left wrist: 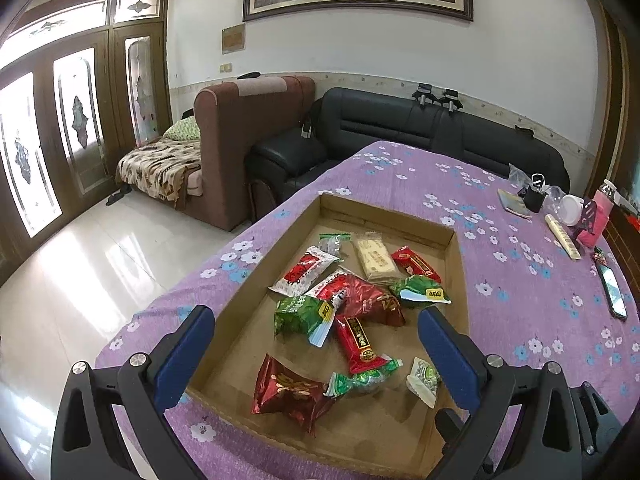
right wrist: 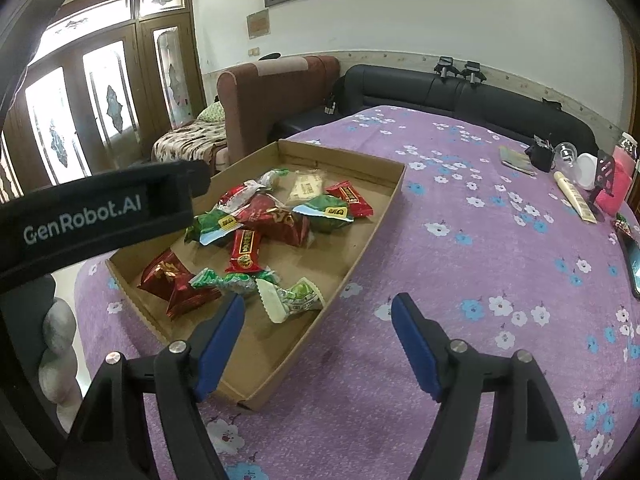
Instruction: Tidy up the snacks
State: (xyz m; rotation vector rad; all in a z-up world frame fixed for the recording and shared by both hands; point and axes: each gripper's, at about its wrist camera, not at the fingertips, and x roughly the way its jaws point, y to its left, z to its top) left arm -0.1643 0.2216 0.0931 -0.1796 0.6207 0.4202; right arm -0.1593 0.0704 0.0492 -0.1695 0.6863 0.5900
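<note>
A shallow cardboard tray (left wrist: 384,210) lies on the purple flowered tablecloth (left wrist: 520,240) and holds several wrapped snacks: red packs (left wrist: 292,394), green packs (left wrist: 300,314), a pale wafer bar (left wrist: 374,258) and a white-green candy (left wrist: 424,380). My left gripper (left wrist: 316,318) hovers open over the tray's near half, its blue pads touching no snack. In the right wrist view the tray (right wrist: 352,160) lies left of centre. My right gripper (right wrist: 318,302) stands open above the tray's near right wall, with nothing pressed between its pads. The white-green candy (right wrist: 292,300) lies just beyond them.
The left gripper's black body (right wrist: 100,208) and a gloved hand (right wrist: 56,340) fill the left of the right wrist view. A phone (left wrist: 612,292), a cream tube (left wrist: 564,236), a white jar (left wrist: 572,208) and small clutter sit at the table's right. The table's left edge drops to tiled floor (left wrist: 80,280).
</note>
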